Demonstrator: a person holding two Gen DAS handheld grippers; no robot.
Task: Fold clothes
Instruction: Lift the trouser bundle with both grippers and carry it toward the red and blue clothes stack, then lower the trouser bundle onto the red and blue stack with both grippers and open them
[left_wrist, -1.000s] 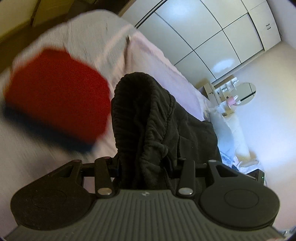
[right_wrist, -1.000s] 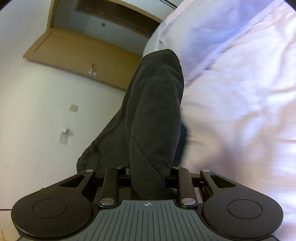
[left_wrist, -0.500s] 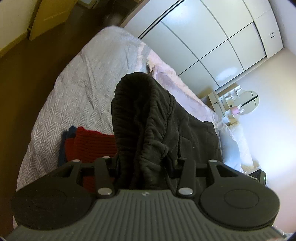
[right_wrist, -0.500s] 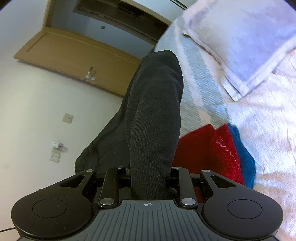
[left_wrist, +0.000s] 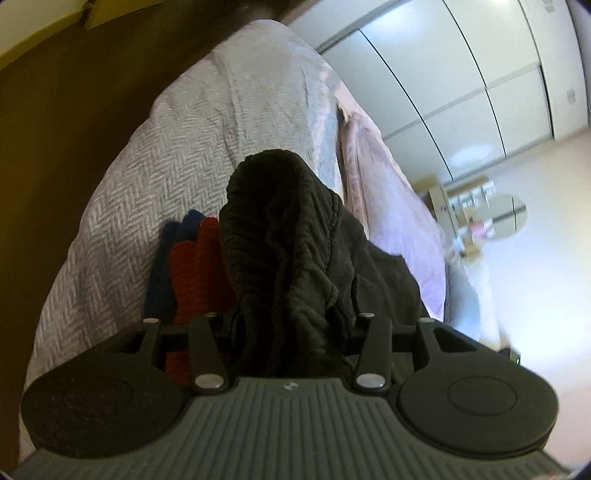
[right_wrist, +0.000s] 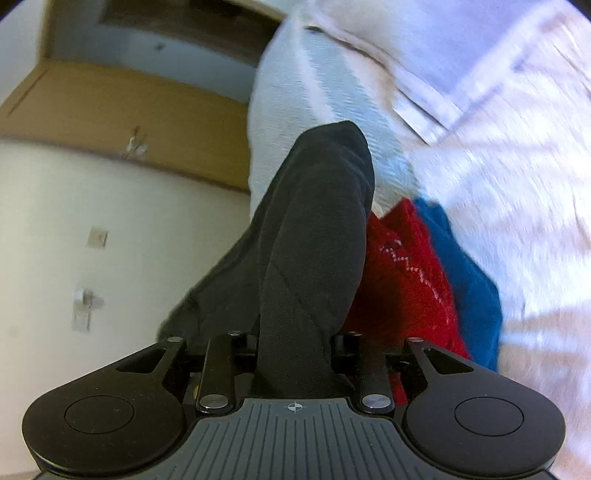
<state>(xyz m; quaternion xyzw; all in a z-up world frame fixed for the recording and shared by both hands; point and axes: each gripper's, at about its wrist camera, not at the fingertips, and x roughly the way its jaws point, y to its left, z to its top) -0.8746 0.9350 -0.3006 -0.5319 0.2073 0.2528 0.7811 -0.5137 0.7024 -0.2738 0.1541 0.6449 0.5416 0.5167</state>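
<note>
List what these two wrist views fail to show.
- Left gripper fingertips: left view, buried in black garment.
- Right gripper fingertips: right view, same cloth covers them.
- Blue garment: mostly under red garment.
- Shelf items: too small, blurred.

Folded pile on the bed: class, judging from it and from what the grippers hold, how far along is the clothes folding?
Done: a red garment lies folded on a blue one on the bed. In hand: the left gripper and the right gripper each clamp a dark garment, lifted above the bed. Left: folding that garment and adding it to the pile.
</note>
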